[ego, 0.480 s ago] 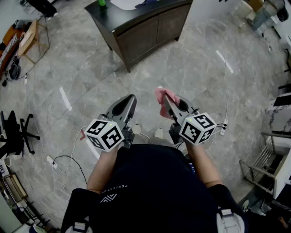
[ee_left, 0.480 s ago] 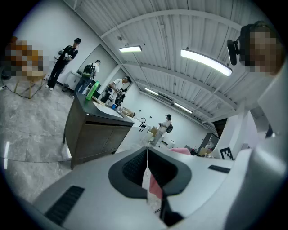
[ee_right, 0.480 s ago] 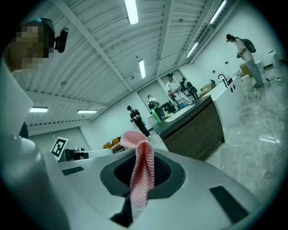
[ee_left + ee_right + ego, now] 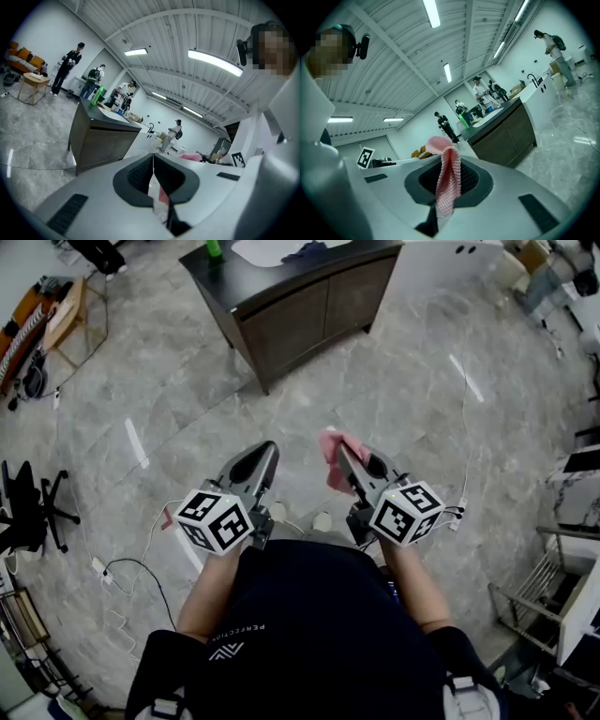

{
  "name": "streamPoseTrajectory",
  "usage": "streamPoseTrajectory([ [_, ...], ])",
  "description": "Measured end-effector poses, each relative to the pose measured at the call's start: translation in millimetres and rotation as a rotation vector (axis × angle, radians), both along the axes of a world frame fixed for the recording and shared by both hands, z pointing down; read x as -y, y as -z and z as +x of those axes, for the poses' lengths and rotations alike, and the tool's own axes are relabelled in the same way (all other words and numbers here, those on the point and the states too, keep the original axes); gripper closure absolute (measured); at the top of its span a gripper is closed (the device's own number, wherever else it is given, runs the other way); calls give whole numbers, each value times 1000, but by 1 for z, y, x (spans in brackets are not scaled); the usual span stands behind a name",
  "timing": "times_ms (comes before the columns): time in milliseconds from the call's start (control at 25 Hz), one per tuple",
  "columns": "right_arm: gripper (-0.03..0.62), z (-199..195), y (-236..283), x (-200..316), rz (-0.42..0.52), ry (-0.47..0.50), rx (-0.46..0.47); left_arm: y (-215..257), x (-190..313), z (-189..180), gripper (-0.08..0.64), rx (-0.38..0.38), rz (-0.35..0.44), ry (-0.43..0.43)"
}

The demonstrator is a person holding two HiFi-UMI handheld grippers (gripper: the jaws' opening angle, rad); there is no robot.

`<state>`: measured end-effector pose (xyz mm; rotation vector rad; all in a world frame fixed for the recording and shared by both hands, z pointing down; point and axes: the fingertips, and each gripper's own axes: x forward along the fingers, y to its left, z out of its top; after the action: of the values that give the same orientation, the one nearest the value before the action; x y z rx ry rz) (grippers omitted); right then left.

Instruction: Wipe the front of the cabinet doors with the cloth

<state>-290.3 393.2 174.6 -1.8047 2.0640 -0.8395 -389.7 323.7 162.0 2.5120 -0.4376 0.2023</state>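
A dark brown cabinet (image 4: 300, 307) with two front doors stands on the grey floor, well ahead of both grippers. A pink cloth (image 4: 336, 451) is pinched in my right gripper (image 4: 345, 457), which is shut on it; the cloth (image 4: 447, 180) hangs out between the jaws in the right gripper view. My left gripper (image 4: 266, 454) is shut with nothing in it, its jaws meeting in the left gripper view (image 4: 153, 180). Both grippers are held close to the person's body, side by side, pointing toward the cabinet (image 4: 101, 140) (image 4: 504, 133).
A green bottle (image 4: 213, 247) and blue and white items lie on the cabinet top. A wooden stool (image 4: 67, 317) and an office chair (image 4: 33, 512) stand at left, cables (image 4: 131, 573) trail on the floor, and white counters and a rack (image 4: 553, 577) are at right. Several people stand far off.
The view has shifted slightly; the cabinet sits a little higher in frame. Both grippers keep their pose, and the cloth stays in the right one.
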Motion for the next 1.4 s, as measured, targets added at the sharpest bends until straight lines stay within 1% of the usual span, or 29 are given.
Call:
streamPoseTrajectory([
  [320,549,6,-11,-9,-20,56,-7,-4,-9,3,549,4,3,56],
  [520,549,7,-14,-5,-13,74,-11,-9,-9,1,550,10,-3,81],
  [720,549,10,-15,5,-16,93,6,-1,-4,2,549,16,17,101],
  [880,549,13,-19,24,-19,109,-7,-4,14,6,549,10,24,116],
  [1040,549,18,-22,45,-25,116,-45,-10,38,13,549,-3,24,132],
  [1200,549,31,-21,67,-36,113,-79,-19,65,30,549,-14,-1,134],
  [1400,549,54,-30,93,-67,119,-102,-28,98,56,549,-2,-19,131],
])
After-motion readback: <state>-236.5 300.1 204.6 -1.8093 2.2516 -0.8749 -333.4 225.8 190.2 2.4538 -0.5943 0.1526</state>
